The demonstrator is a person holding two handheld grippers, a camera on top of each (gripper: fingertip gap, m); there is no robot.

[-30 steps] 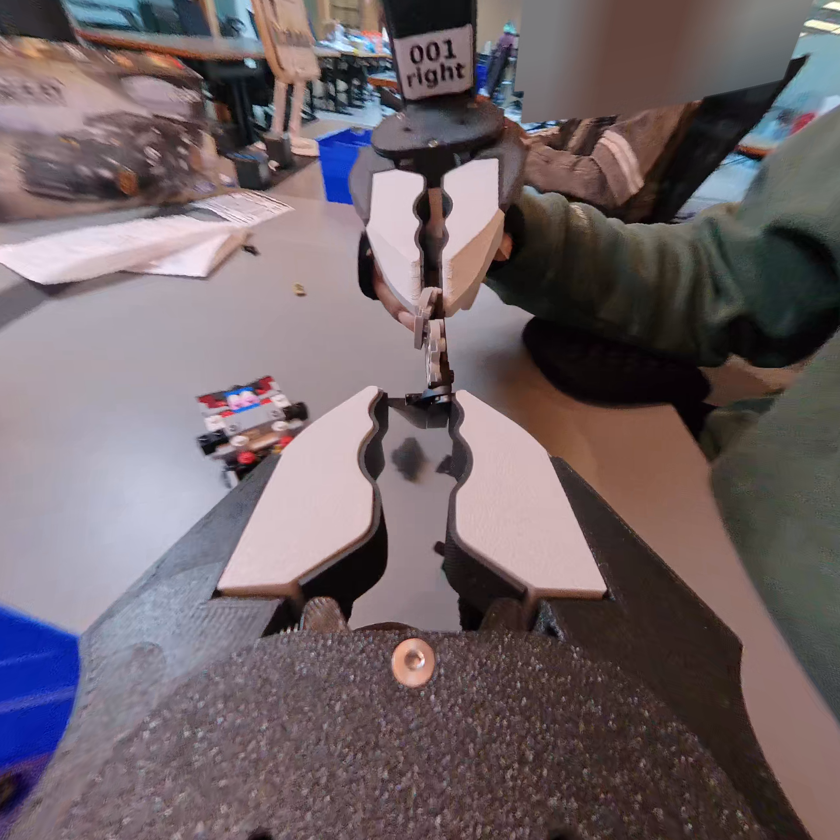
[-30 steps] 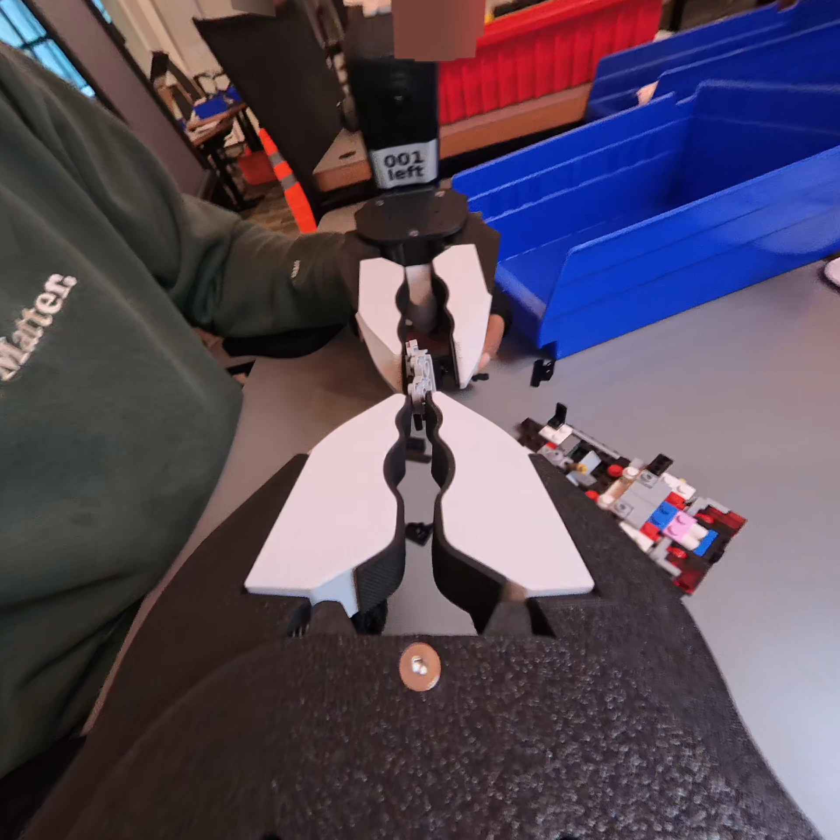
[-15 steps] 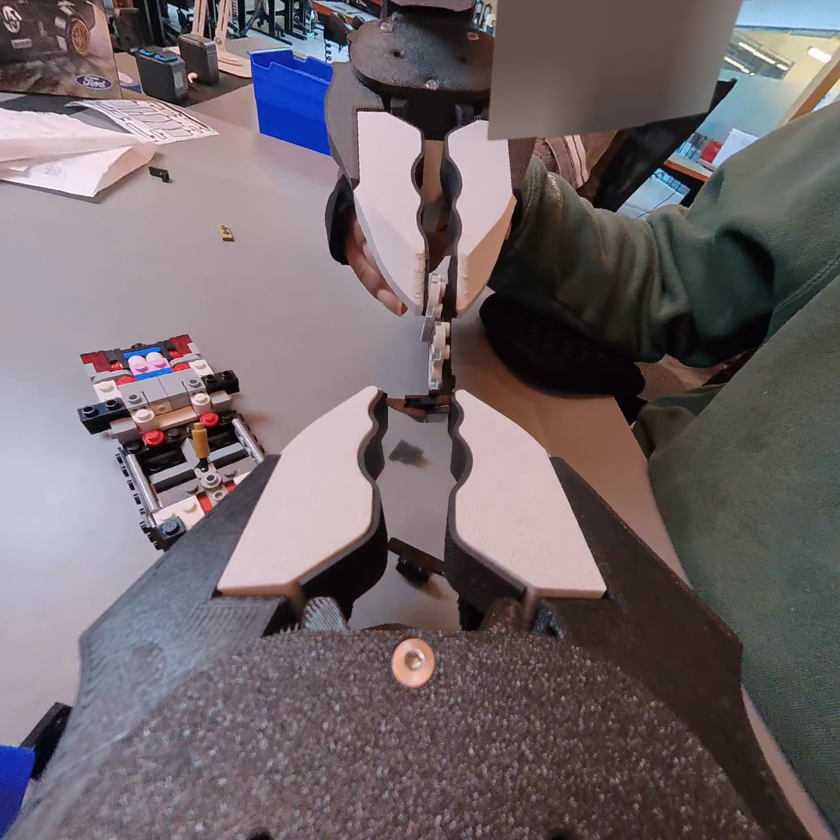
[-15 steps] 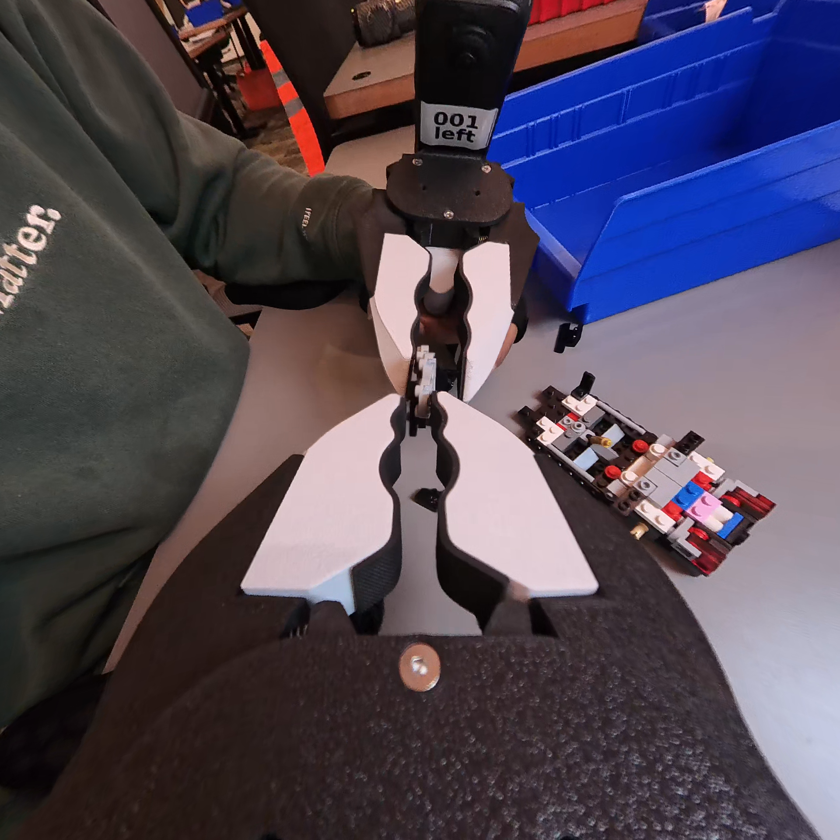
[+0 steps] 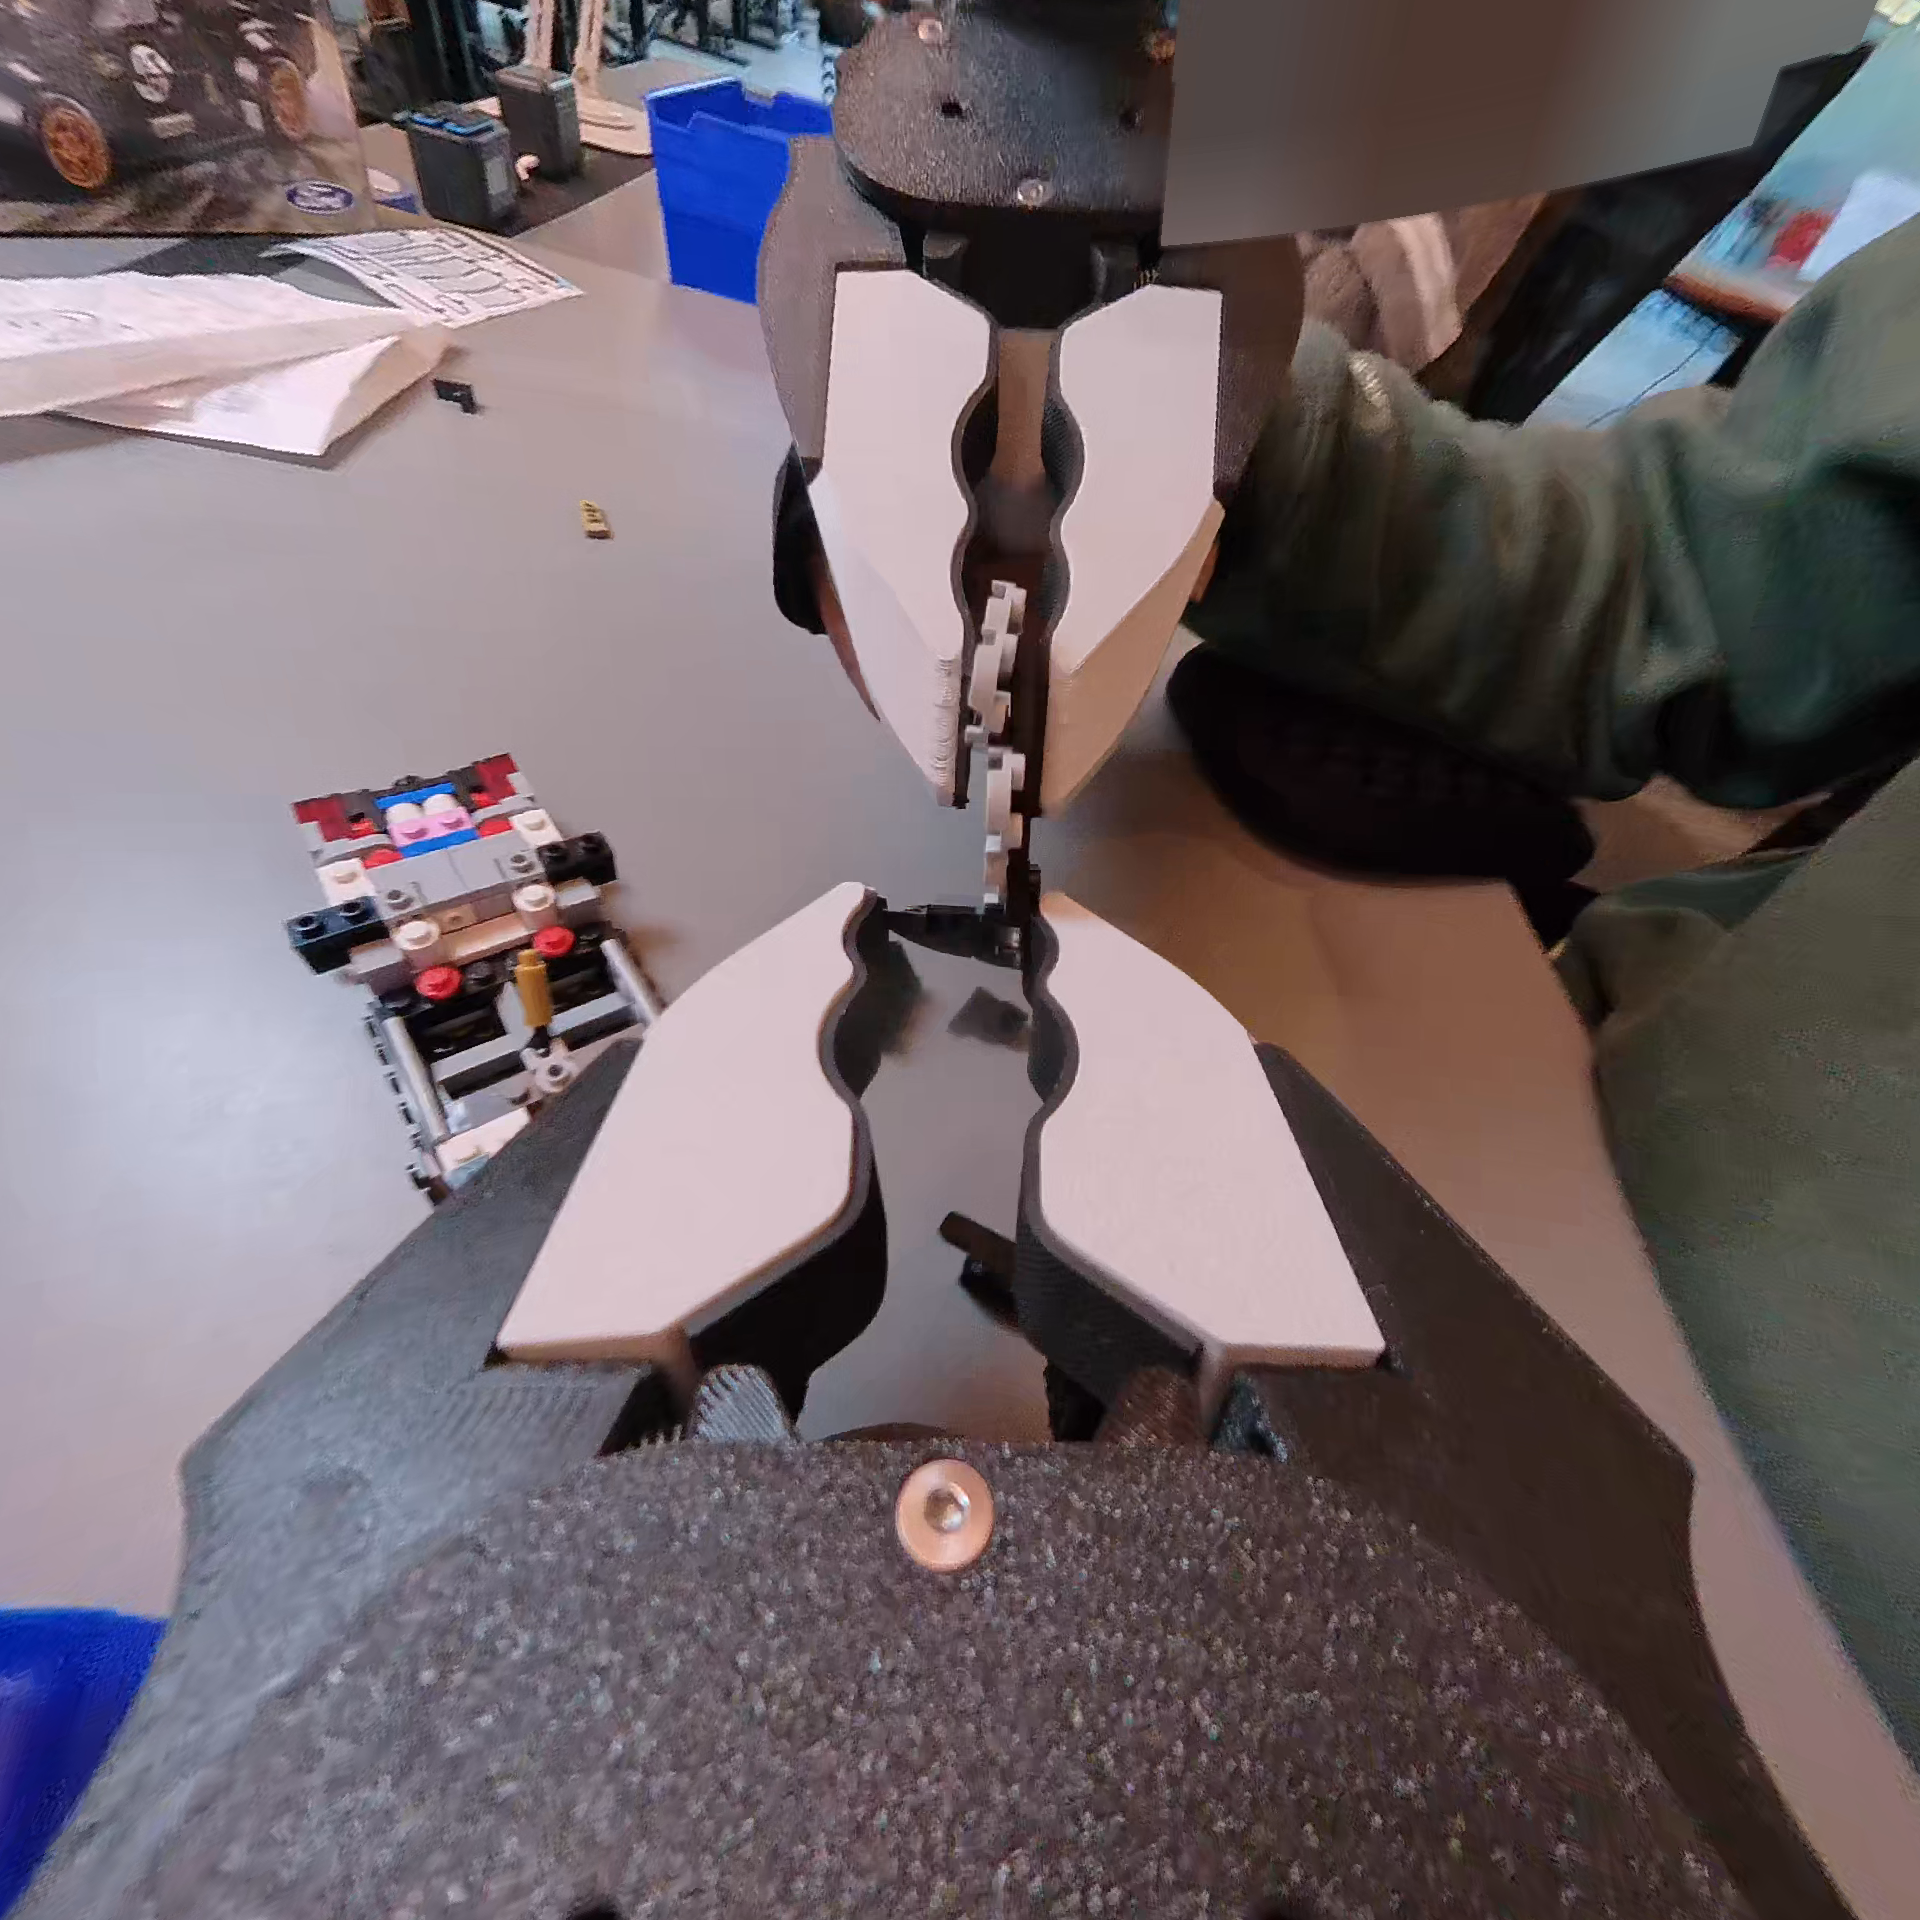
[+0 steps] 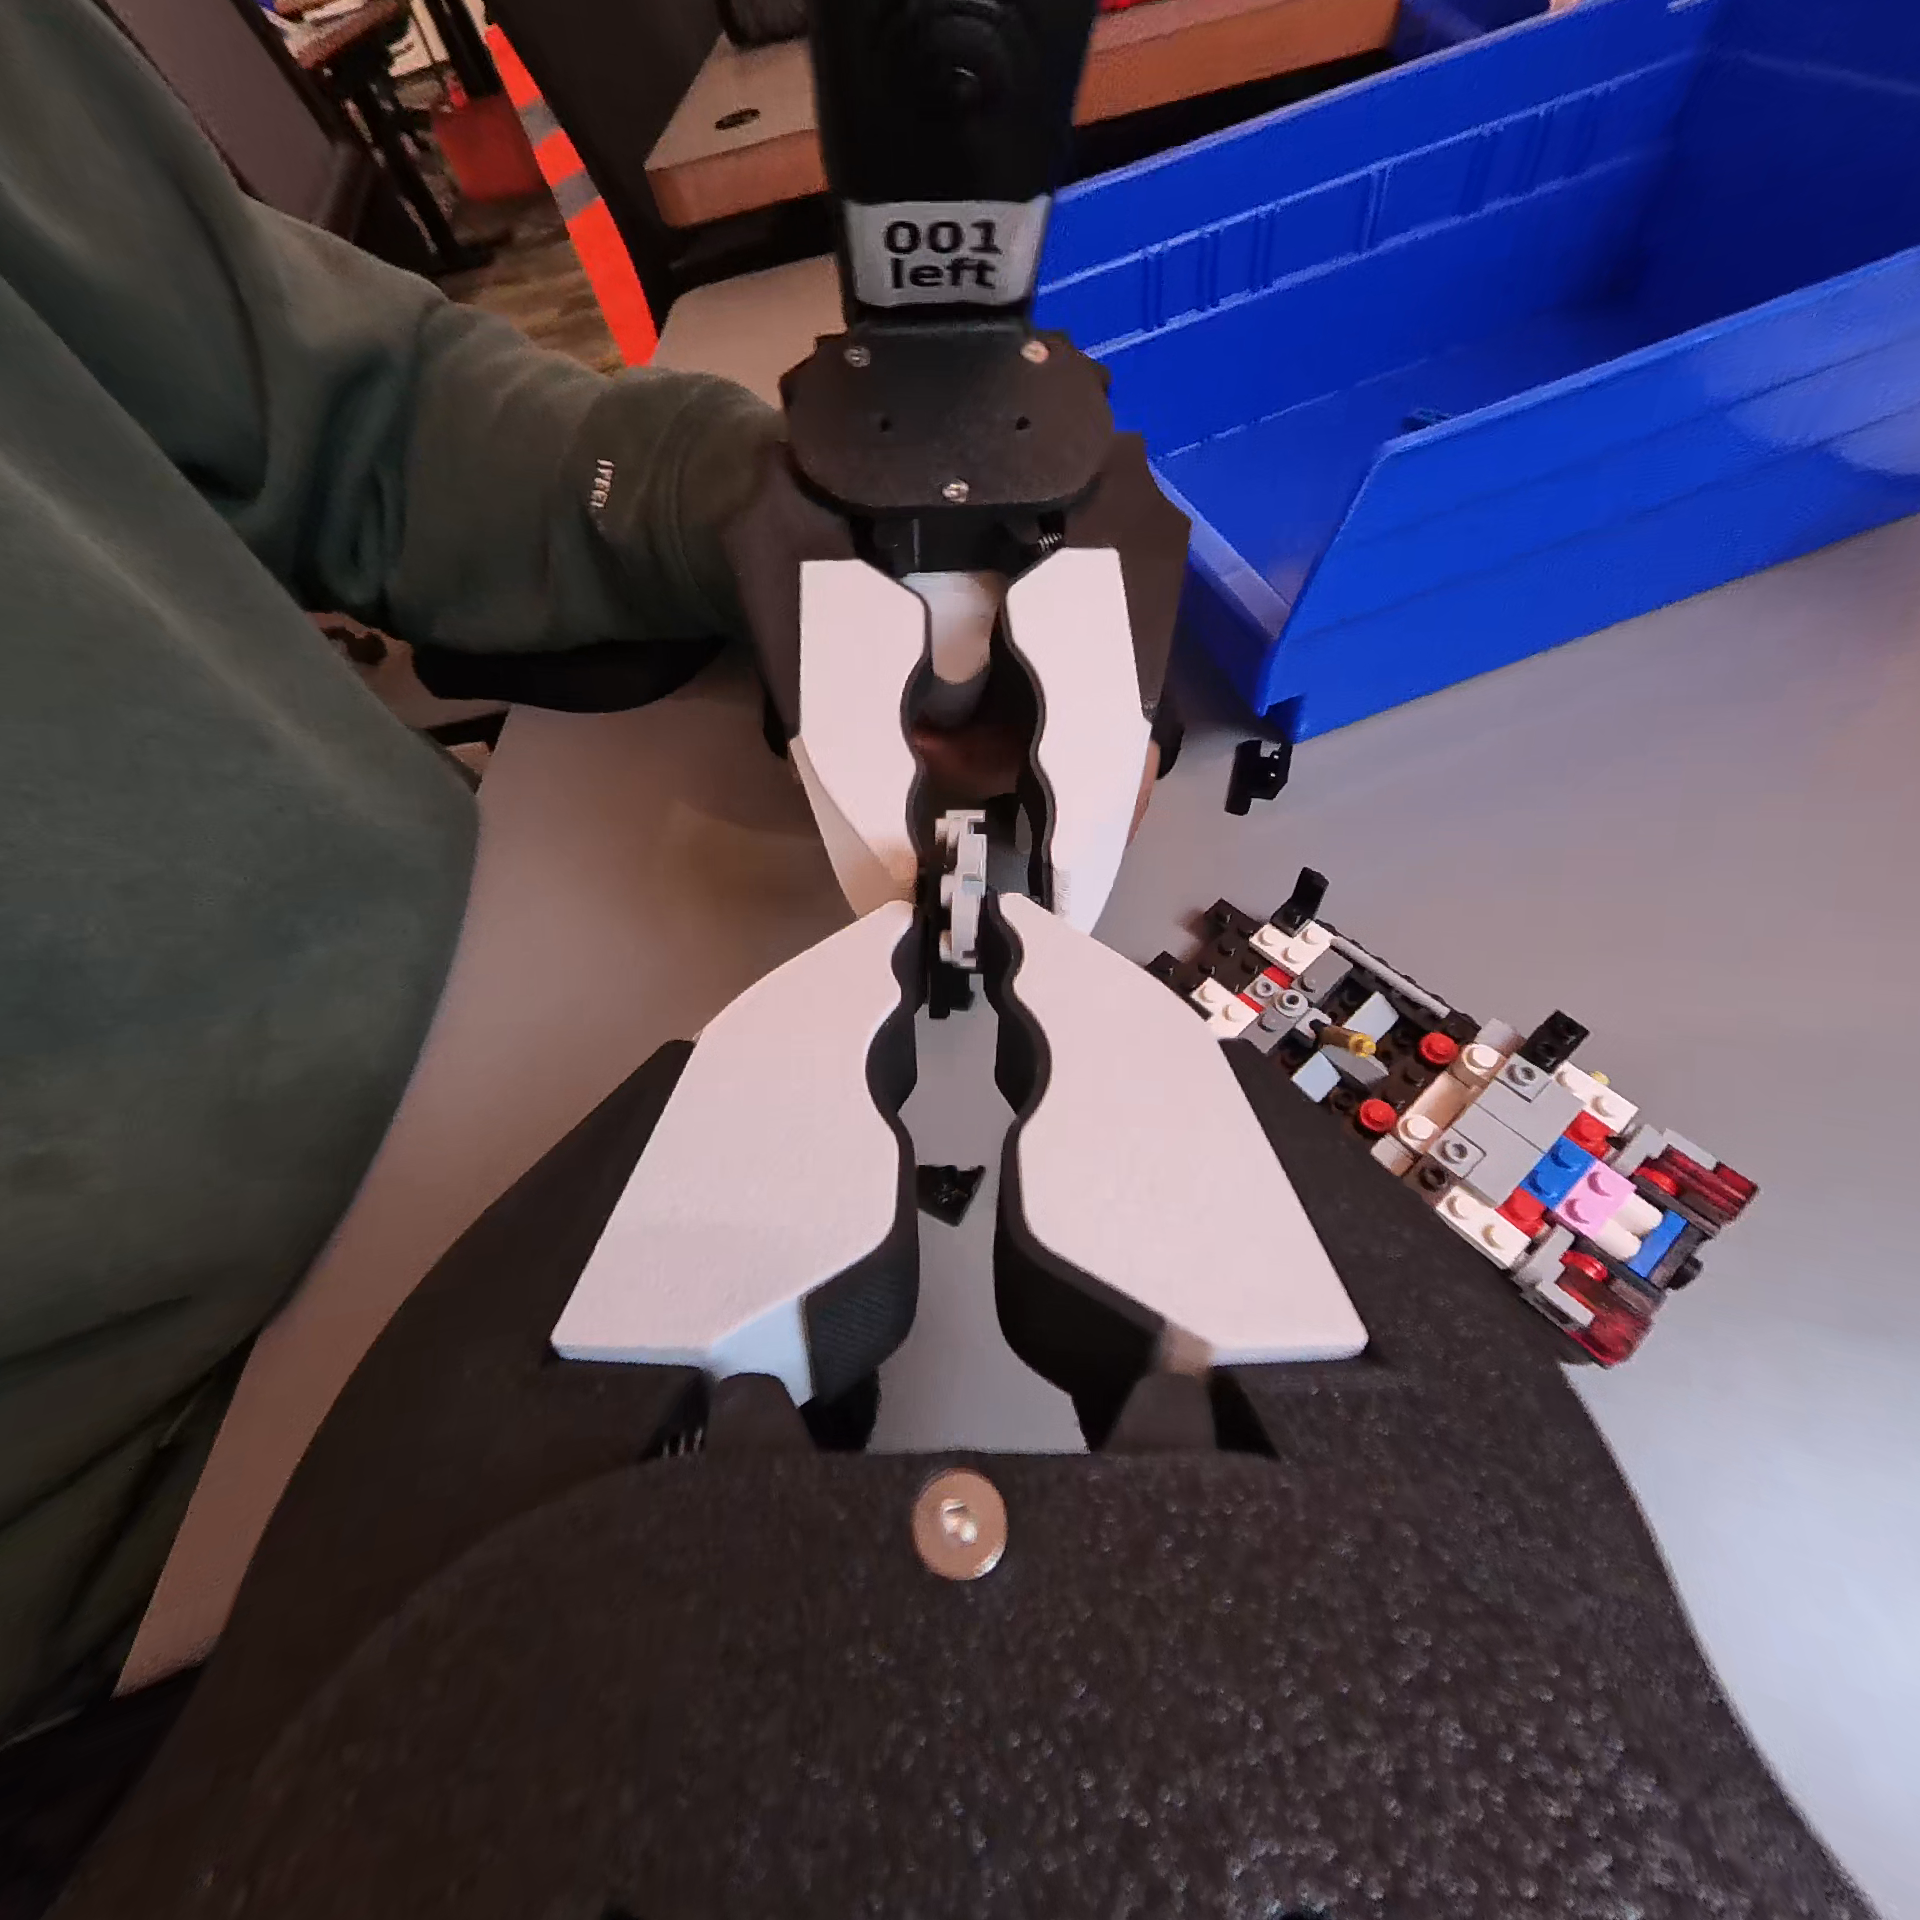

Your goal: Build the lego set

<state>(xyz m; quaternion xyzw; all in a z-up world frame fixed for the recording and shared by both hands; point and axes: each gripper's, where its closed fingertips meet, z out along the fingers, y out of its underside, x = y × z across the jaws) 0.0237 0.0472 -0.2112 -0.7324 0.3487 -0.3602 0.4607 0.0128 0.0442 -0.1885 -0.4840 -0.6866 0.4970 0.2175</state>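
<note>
Two grippers meet tip to tip: my right gripper (image 5: 1000, 774) clenches a grey studded strip (image 5: 997, 717); left gripper (image 5: 956, 909) pinches its black end piece (image 5: 951, 920); brick car (image 5: 468, 956) beside, on desk (image 5: 260, 623).

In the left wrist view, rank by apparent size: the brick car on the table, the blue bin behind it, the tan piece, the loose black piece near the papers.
1. brick car, largest.
2. blue bin, though it sits farther off and is partly hidden, so its true size is unsure.
3 and 4. black piece and tan piece: both tiny, too alike to rank.
</note>
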